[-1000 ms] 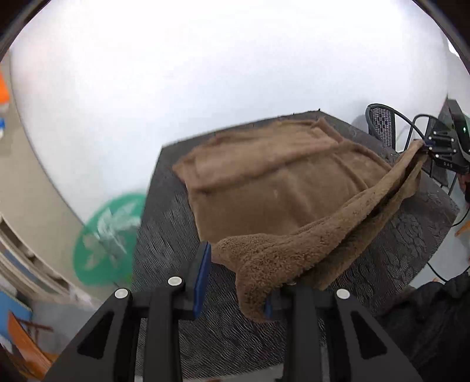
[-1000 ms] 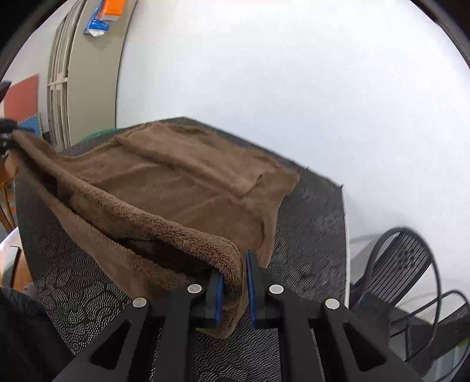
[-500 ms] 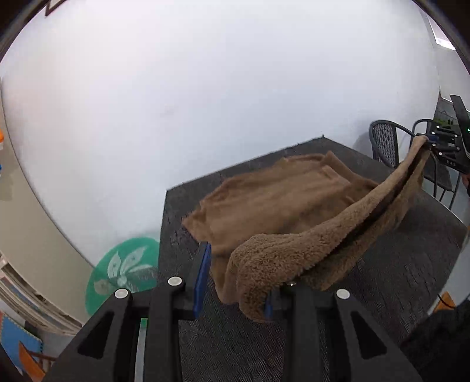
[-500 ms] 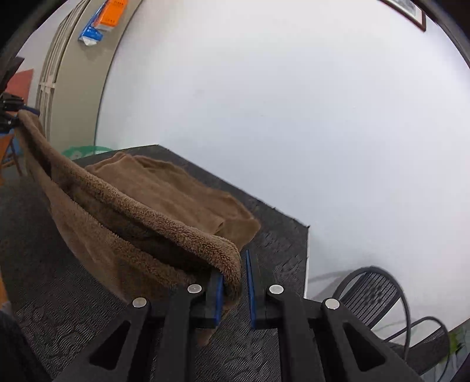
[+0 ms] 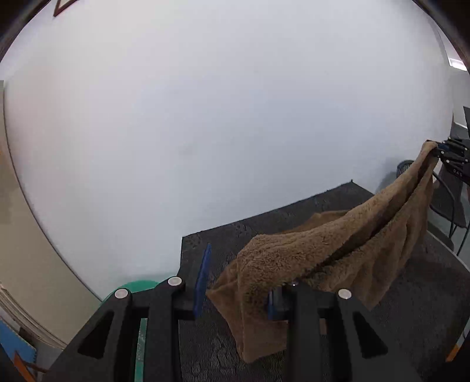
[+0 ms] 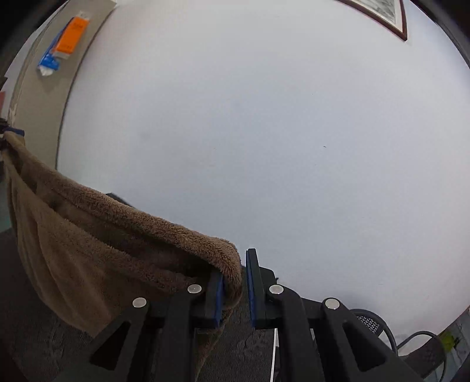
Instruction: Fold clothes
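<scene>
A fluffy brown garment point(image 5: 337, 246) hangs stretched between my two grippers above the dark patterned table point(image 5: 411, 293). My left gripper point(image 5: 238, 282) has its jaws opening. The cloth drapes over its right finger, and the left blue pad point(image 5: 202, 279) stands clear of it. At the far right, the right gripper point(image 5: 449, 152) holds the other corner high. In the right wrist view my right gripper point(image 6: 235, 282) is shut on a thick fold of the garment point(image 6: 102, 235), which sags leftward to the left gripper point(image 6: 6, 132). Its lower part hangs down to the table point(image 6: 44, 338).
A white wall fills both views behind the table. A black mesh chair point(image 5: 446, 199) point(image 6: 367, 323) stands off the table's right side. A green round object point(image 5: 138, 288) lies low on the left. A framed picture point(image 6: 382, 14) hangs high on the wall.
Both grippers have risen, lifting the garment from lying spread on the table to hanging between them. Both views have tilted up toward the wall.
</scene>
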Demonstrator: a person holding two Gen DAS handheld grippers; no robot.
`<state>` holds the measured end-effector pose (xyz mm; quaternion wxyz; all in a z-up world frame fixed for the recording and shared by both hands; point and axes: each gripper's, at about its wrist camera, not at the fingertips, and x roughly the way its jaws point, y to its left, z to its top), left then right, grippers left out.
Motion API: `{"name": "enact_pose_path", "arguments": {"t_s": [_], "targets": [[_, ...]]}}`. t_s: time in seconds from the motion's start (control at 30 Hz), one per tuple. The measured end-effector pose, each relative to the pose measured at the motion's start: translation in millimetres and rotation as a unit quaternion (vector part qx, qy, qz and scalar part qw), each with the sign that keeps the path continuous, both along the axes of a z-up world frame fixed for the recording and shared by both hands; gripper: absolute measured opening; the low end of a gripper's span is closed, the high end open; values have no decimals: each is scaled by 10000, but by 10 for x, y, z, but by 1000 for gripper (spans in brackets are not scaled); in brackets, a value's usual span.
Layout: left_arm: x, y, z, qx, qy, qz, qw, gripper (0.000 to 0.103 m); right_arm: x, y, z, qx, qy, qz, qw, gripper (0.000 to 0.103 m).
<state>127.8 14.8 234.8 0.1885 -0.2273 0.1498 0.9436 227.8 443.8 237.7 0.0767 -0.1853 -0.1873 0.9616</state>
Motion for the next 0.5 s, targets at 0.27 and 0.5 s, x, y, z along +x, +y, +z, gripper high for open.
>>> {"name": "enact_pose_path", "arguments": {"t_s": [0.27, 0.5], "targets": [[-921, 154, -338, 28, -552, 218, 9982, 36, -914, 147, -321, -178, -459, -253, 9985, 12], [-1697, 308, -1012, -68, -1312, 429, 9904, 36, -1655, 303, -912, -353, -1129, -434, 9920, 12]]}}
